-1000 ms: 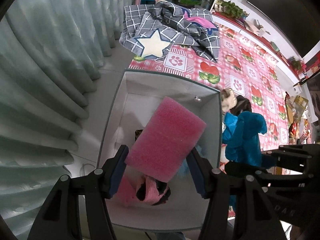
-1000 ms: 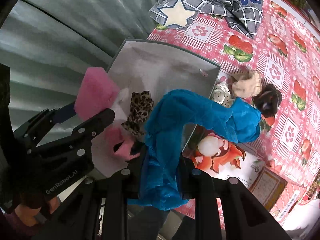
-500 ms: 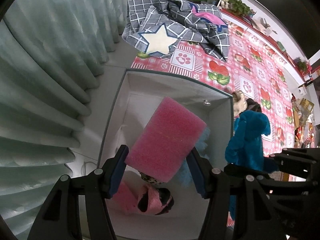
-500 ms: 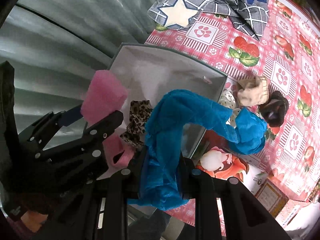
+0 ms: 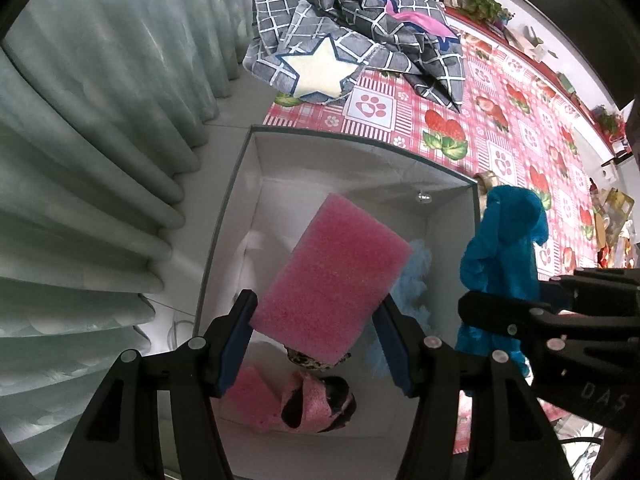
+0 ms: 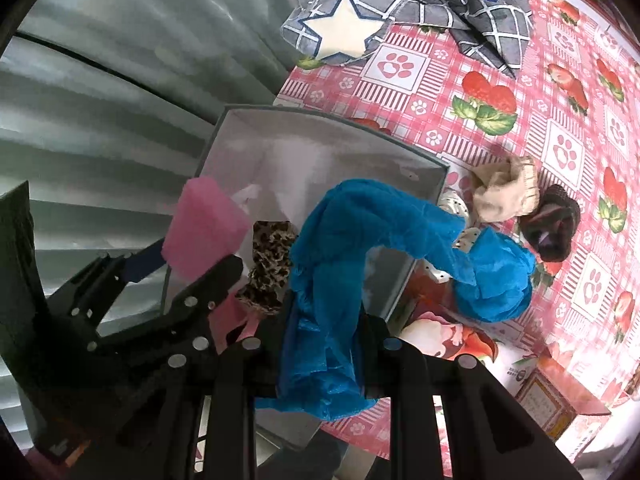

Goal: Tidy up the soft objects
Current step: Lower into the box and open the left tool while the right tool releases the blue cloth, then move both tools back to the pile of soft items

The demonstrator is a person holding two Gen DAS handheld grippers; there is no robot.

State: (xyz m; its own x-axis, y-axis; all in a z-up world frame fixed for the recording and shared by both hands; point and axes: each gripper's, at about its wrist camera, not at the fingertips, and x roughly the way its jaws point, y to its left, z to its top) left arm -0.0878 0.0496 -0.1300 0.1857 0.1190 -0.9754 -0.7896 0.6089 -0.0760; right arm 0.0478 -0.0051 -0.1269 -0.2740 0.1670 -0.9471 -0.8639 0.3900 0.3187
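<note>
My left gripper is shut on a pink foam sponge and holds it above the open grey storage box; the sponge also shows in the right wrist view. Inside the box lie a pink cloth, a leopard-print piece and a light blue fluffy item. My right gripper is shut on a blue cloth, which hangs over the box's right wall. The blue cloth also shows in the left wrist view.
A grey checked blanket with a white star lies at the table's far end on the red patterned tablecloth. A beige cloth and a dark cloth lie right of the box. Green curtains hang at the left.
Both grippers have risen a little, so the box looks smaller and farther below. The sponge and the blue cloth stay gripped.
</note>
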